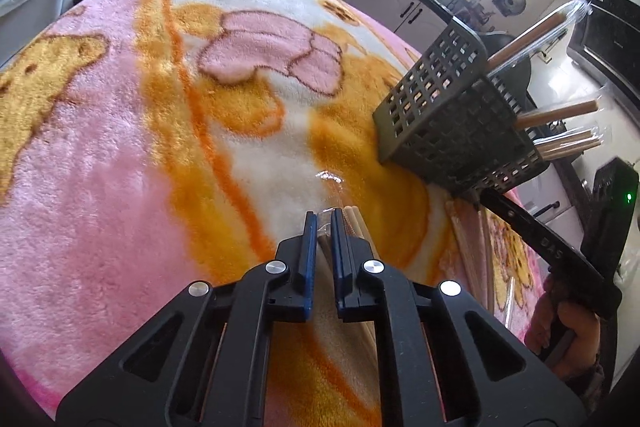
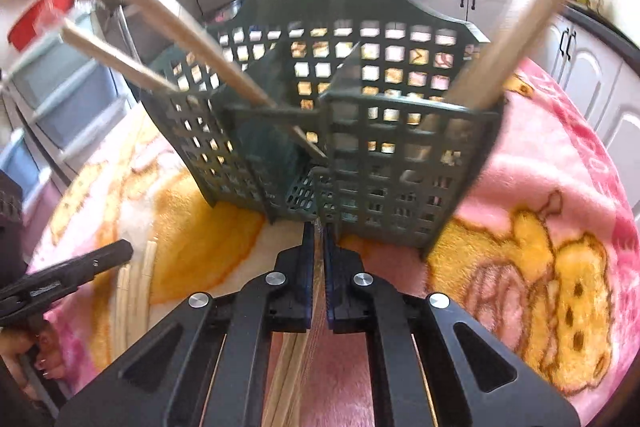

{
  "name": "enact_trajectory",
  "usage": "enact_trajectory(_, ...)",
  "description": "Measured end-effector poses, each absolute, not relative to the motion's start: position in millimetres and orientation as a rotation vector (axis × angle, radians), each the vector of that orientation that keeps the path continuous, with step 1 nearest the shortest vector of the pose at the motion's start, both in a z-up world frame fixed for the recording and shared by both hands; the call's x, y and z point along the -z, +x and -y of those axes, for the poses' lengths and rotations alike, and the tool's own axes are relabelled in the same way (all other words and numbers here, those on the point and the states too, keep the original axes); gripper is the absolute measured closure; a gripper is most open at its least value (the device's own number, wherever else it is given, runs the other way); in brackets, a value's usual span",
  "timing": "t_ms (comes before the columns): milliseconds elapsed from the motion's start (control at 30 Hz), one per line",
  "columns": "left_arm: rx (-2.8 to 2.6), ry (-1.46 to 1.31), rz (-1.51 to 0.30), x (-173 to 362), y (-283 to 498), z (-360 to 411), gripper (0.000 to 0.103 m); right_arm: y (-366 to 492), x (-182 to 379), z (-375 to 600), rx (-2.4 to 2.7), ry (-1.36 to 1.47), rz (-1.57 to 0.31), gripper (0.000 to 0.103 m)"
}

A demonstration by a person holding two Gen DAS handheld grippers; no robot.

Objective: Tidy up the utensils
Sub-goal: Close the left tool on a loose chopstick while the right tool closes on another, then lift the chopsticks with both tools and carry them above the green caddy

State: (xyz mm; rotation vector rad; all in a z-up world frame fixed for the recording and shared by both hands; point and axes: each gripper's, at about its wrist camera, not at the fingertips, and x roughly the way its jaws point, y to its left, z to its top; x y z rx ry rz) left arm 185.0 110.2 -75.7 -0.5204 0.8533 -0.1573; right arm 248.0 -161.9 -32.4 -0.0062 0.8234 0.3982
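Right wrist view: green caddy (image 2: 360,147) holds wooden sticks (image 2: 176,27); both tools pinch wrapped chopsticks (image 1: 352,223).

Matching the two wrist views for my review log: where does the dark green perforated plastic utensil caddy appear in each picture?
Left wrist view: the dark green perforated plastic utensil caddy stands at the right, on the pink and orange fleece blanket, with wrapped wooden sticks poking out.
Right wrist view: the caddy fills the centre, just beyond the right gripper.
Shared landmark: the blanket.

Only "DAS", partly readable, on the right gripper's (image 1: 556,243) black arm.
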Motion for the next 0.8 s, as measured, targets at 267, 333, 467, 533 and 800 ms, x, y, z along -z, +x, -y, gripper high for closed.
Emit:
enact_trajectory(267, 0.195, -0.514, -0.759, 42, 168, -106, 0.099, 225, 1, 204, -0.38, 0.105, -0.728, 0.101)
enact_trajectory(333, 0.209, -0.5, -0.726, 29, 163, -102, 0.099, 218, -9, 212, -0.377, 0.121, -0.694, 0.101)
enact_trajectory(467, 0.246, -0.475, -0.68, 7, 158, -92, 0.1, 199, -26, 222, -0.372, 0.151, -0.637, 0.101)
enact_trajectory(533, 0.275, -0.469, -0.66, -3, 157, -85, 0.1, 191, -34, 229, -0.371, 0.157, -0.611, 0.101)
enact_trajectory(800, 0.343, -0.414, -0.626, -23, 152, -52, 0.1, 169, -51, 243, -0.354, 0.156, -0.537, 0.101)
